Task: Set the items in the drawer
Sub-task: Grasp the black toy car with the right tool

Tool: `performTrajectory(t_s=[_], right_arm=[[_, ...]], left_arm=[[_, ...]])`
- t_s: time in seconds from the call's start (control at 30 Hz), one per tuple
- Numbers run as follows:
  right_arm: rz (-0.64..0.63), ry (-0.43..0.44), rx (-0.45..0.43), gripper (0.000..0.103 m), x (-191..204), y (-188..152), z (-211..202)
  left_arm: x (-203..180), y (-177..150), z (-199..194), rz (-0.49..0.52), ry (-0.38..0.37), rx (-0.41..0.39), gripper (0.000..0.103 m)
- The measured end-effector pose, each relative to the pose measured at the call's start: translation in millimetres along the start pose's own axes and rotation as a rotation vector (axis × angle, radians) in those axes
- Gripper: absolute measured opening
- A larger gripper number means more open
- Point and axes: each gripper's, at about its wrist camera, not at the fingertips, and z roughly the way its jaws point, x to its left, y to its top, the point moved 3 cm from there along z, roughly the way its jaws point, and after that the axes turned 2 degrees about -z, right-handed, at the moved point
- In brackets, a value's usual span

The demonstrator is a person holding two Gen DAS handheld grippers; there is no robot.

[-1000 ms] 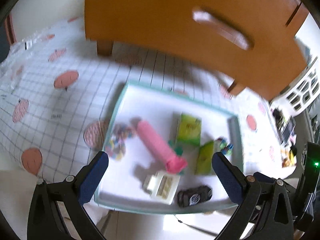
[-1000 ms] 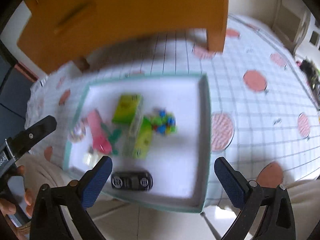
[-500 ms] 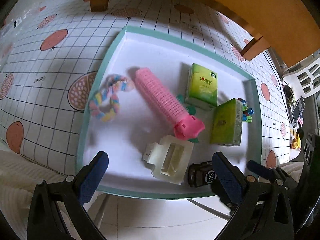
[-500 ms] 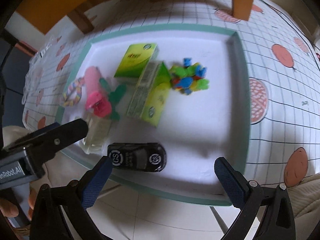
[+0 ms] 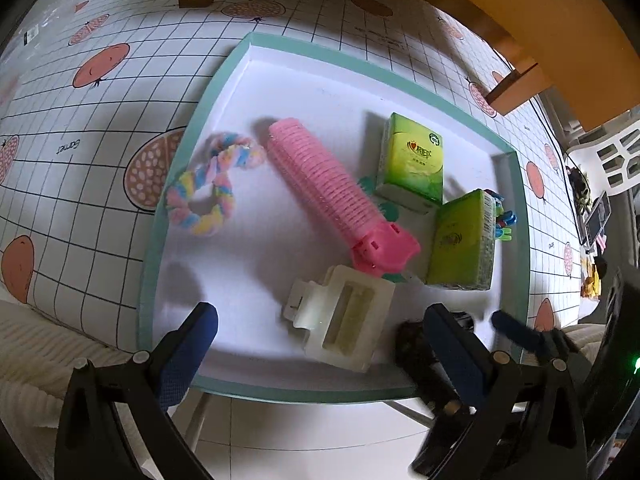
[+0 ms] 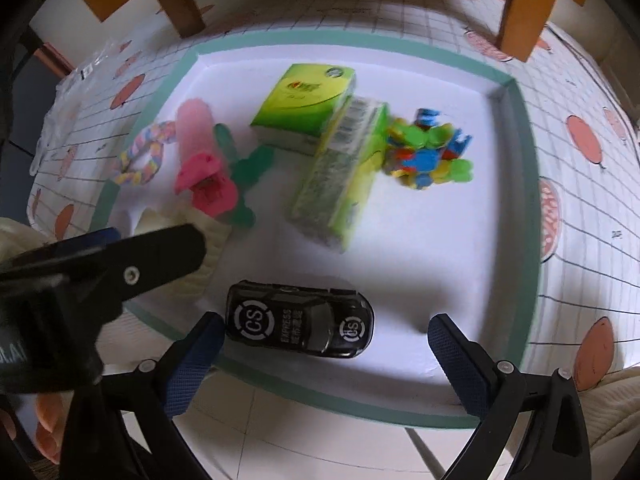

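A white tray with a teal rim (image 5: 188, 136) holds a pastel scrunchie (image 5: 200, 192), a pink hair roller (image 5: 320, 184), two green tissue packs (image 5: 416, 160), a cream claw clip (image 5: 344, 316) and small coloured clips (image 6: 428, 156). My left gripper (image 5: 320, 328) hangs open just above the claw clip at the tray's near edge. A black toy car (image 6: 300, 324) lies near the front rim, between the open fingers of my right gripper (image 6: 326, 332) and close to its left finger. In the left wrist view the car (image 5: 412, 344) is half hidden.
An orange wooden cabinet (image 5: 520, 20) stands on legs (image 6: 176, 4) behind the tray, on a checked tablecloth with fruit prints (image 5: 80, 120). My left gripper's body (image 6: 120, 256) reaches in just left of the car. A hand (image 6: 48, 420) shows at the lower left. Floor tiles lie below.
Both grippers have dropped and tilted down towards the tray's near edge. The cabinet front with its handle has slid out of view at the top. The tray items have not moved.
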Motion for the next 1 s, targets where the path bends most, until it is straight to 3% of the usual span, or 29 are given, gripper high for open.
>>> performTrajectory(t_s=[0.1, 0.27, 0.5, 0.63, 1.0], right_arm=[[0.038, -0.04, -0.023, 0.103, -13.3, 0.5, -5.1], [0.097, 0.006, -0.024, 0.103, -29.6, -3.2, -13.1], [0.005, 0.072, 0.01, 0.103, -19.0, -9.4, -28.3], [-0.056, 0.008, 0.038, 0.103, -18.9, -12.7, -35.7], [-0.071, -0.019, 0.116, 0.1, -34.1, -15.2, -25.9]], left_arm=[[-0.6, -1.8, 2.2, 0.003, 0.003, 0.008, 0.102], [-1.8, -5.5, 3.8, 0.01, 0.001, 0.02, 0.097], [1.0, -8.9, 2.6, -0.006, -0.009, 0.022, 0.097], [2.3, -10.6, 2.3, -0.016, -0.014, 0.025, 0.097], [0.4, -16.7, 2.1, -0.011, -0.012, 0.04, 0.097]])
